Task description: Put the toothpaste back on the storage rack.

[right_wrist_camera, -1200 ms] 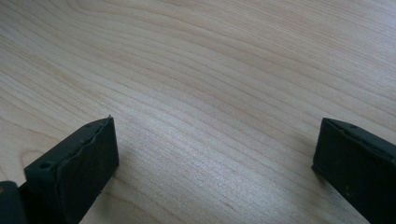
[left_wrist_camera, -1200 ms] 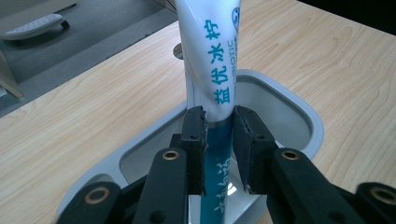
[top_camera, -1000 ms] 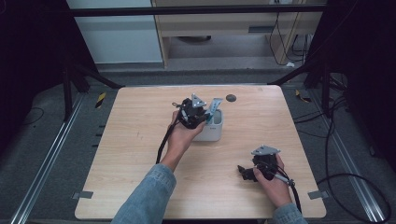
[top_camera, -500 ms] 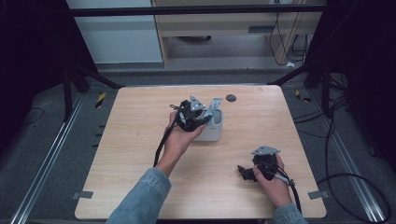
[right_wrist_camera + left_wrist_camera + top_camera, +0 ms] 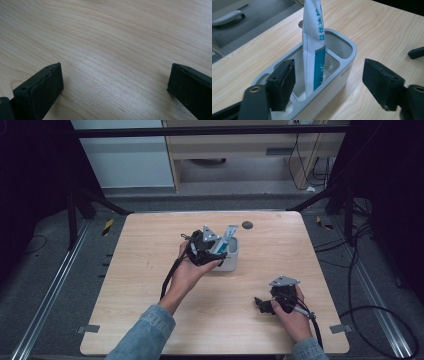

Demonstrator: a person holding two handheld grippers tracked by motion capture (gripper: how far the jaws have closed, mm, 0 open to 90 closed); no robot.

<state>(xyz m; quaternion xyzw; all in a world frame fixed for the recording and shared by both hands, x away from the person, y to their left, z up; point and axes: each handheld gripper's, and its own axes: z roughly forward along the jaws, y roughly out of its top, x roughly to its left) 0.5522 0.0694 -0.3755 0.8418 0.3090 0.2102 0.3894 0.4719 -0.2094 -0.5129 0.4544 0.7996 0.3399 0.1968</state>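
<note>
- Pale wood-grain counter (image 5: 150, 270) in a dim room, dark frame rails around it; a small dark round thing (image 5: 247, 224) lies on the far part.
- White holder (image 5: 347, 65) sits near the counter's middle, divided into compartments; the tube (image 5: 313, 50) stands upright in one of the middle compartments, its lower end down inside, its top leaning slightly toward the far wall.
- Left gripper (image 5: 329, 82): jaws have just been opening; they now stand wide on either side of the tube, pads clear of it, so the tube is released, not held.
- Right gripper (image 5: 115, 87): jaws wide, nothing between them, resting low over bare counter at the near right (image 5: 272, 304), well apart from the holder.
- Risk: one left jaw sits inside the holder's rim; pulling back at an angle could catch the wall and drag or tip the holder.
- Risk: the tube is tall and thin; a brush from a jaw on withdrawal could topple it out.
- Tube appearance: flat white squeeze tube, teal band low down, teal lettering running along its length; crimped end up; soft, lightly creased.
</note>
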